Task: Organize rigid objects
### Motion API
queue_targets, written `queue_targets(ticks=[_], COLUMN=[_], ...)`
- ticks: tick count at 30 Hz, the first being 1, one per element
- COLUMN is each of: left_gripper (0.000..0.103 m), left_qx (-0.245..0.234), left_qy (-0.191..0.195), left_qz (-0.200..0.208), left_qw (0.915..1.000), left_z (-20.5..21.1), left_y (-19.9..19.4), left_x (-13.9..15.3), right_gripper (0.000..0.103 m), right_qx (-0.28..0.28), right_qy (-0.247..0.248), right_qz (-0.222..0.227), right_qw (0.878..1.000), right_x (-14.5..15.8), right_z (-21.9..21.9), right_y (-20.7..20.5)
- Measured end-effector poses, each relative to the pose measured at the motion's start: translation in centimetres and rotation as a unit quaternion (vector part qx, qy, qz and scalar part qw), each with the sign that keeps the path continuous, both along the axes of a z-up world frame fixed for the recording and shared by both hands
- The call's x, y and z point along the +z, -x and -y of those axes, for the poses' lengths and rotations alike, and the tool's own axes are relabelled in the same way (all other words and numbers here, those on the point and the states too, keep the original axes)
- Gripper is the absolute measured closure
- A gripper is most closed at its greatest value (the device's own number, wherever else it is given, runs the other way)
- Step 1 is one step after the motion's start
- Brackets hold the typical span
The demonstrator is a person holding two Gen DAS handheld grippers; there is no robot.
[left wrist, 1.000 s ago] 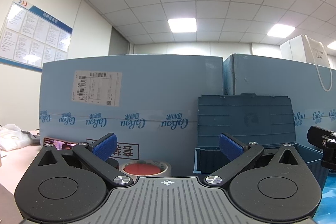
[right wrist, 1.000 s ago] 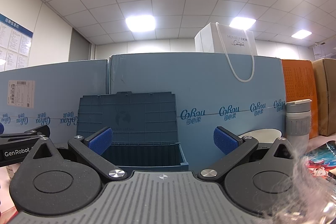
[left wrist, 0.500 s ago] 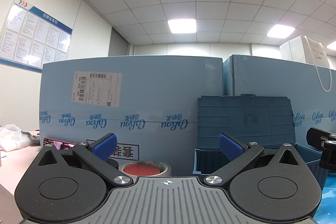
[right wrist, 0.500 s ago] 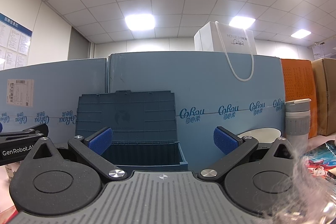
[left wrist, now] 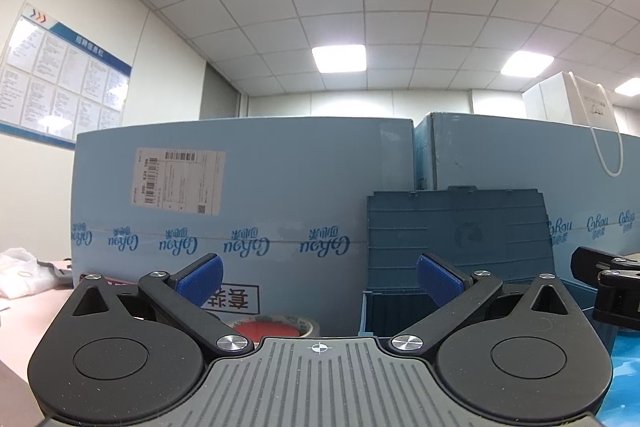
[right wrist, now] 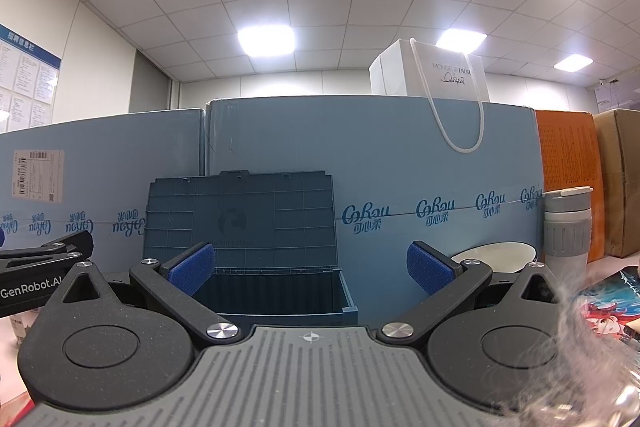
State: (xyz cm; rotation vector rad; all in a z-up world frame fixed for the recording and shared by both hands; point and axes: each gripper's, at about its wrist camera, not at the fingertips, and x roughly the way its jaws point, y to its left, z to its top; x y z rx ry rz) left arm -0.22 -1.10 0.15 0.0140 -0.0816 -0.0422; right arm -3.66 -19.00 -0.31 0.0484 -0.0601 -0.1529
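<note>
Left tongs (left wrist: 319, 277) and right tongs (right wrist: 311, 264) both gape wide, empty, unmoved over the last second; open bin (right wrist: 276, 285) and tape roll (left wrist: 276, 325) wait on the surface, sorting unstarted.

1. Big blue cartons (right wrist: 400, 163): "CoRou" printed repeatedly in a band, with "可心柔" beneath; upside down on the left carton (left wrist: 240, 187).
2. Left carton, 10 o'clock in left wrist view: white shipping label (left wrist: 180, 181) with barcodes; print too small to read.
3. White paper bag (right wrist: 430, 79) atop the cartons: "MONSIEUR DIOR", signature below.
4. Left tongs (right wrist: 32, 287), at 9 o'clock in right wrist view: "GenRobot.AI".
5. Dark blue crate lid (right wrist: 240, 215): faint "luckin coffee".
6. Wall notice board (left wrist: 60, 83): Chinese header, not legible.
</note>
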Motion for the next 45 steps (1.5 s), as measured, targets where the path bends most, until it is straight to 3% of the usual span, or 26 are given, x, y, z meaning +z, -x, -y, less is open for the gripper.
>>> queue_targets(ticks=[6, 13, 19, 24, 31, 37, 40, 45], left_gripper=[0.000, 0.000, 0.000, 0.000, 0.000, 0.000, 0.000, 0.000], left_qx=[-0.009, -0.037, -0.055, -0.084, -0.107, -0.110, -0.156, -0.227], left_qy=[-0.004, 0.004, 0.008, 0.015, 0.013, 0.001, 0.000, 0.006], left_qz=[0.014, -0.003, -0.007, -0.030, -0.012, -0.013, -0.041, -0.127], left_qw=[0.9998, 0.9993, 0.9984, 0.9959, 0.9941, 0.9938, 0.9869, 0.9655], left_z=[0.0, -0.2, -0.3, -0.5, -0.8, 0.0, 0.1, 1.5], left_y=[0.6, 0.0, -0.1, -0.1, 0.9, 1.5, 1.4, -0.2], left_x=[-0.1, -0.1, -0.2, -0.1, 0.0, 1.8, 3.5, 6.5], right_gripper=[0.000, 0.000, 0.000, 0.000, 0.000, 0.000, 0.000, 0.000], right_qx=[0.016, 0.030, 0.010, 0.005, -0.004, -0.036, -0.050, -0.060], right_qy=[-0.008, -0.013, -0.019, -0.041, -0.059, -0.033, -0.018, -0.011], right_qz=[-0.007, -0.013, -0.012, 0.009, 0.027, -0.014, -0.047, -0.111], right_qw=[1.000, 0.999, 1.000, 0.999, 0.998, 0.999, 0.997, 0.992], right_x=[0.0, 0.0, 0.1, 0.2, 1.6, 3.4, 3.7, 4.2], right_z=[0.3, 0.3, 0.5, 1.3, 2.5, 4.0, 5.3, 7.3], right_y=[-0.1, -0.1, 0.2, 0.9, 3.0, 5.0, 5.7, 5.8])
